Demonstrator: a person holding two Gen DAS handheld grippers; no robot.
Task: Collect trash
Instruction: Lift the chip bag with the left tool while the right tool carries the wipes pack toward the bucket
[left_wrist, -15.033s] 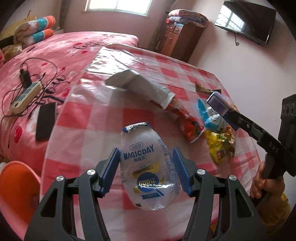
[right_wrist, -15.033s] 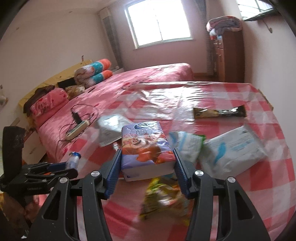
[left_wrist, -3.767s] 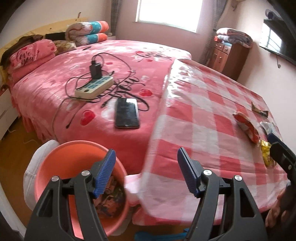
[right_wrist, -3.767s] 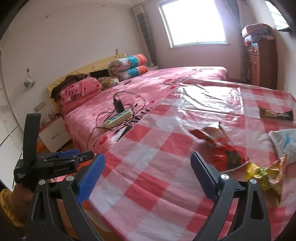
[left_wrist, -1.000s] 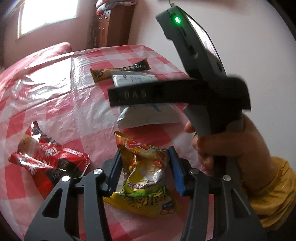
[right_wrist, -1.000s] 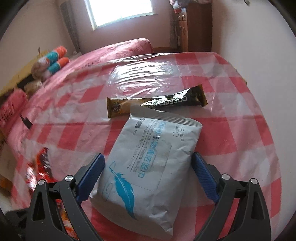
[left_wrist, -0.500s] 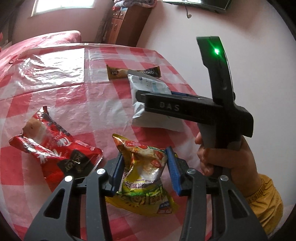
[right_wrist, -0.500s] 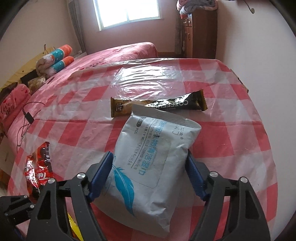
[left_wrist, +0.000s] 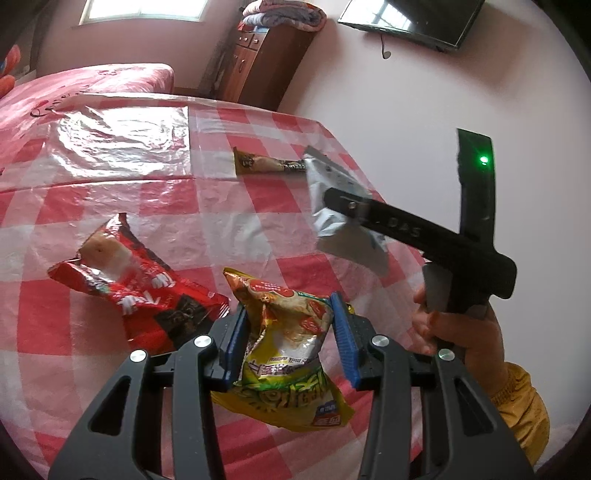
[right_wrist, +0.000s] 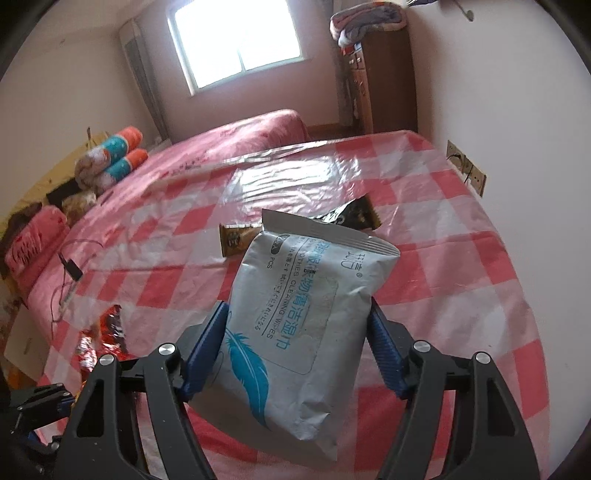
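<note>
I see pale pink walls (right_wrist: 480, 74) and a bright window (right_wrist: 236, 40) lighting the room. A pink-covered bed (right_wrist: 229, 144) runs beside the checked tabletop (right_wrist: 461, 266); a wooden cabinet (right_wrist: 380, 77) carries folded blankets (right_wrist: 369, 18), and a television (left_wrist: 410, 18) hangs on the wall.

Daylight enters through the overexposed window (right_wrist: 236, 40); glare patches the plastic-covered desk (left_wrist: 122, 144). Fisheye bending and dark vignetting mark all edges.
</note>
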